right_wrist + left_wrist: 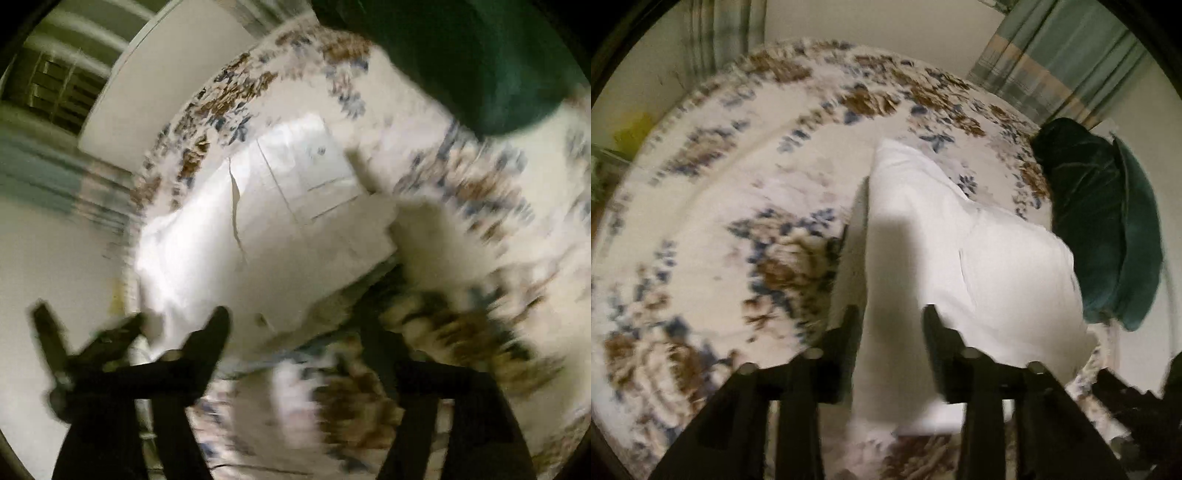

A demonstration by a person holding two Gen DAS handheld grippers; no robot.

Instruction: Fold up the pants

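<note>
White pants lie folded on a floral bedspread. In the left wrist view a lifted part of the white cloth runs between the two black fingers of my left gripper, which look closed on it. In the right wrist view the pants lie ahead with seams and a pocket showing. My right gripper is open wide, its left finger over the near edge of the pants and its right finger over the bedspread. The view is blurred by motion.
A dark green cushion lies at the bed's right edge; it also shows at the top of the right wrist view. Striped curtains hang behind the bed. A pale floor shows to the left.
</note>
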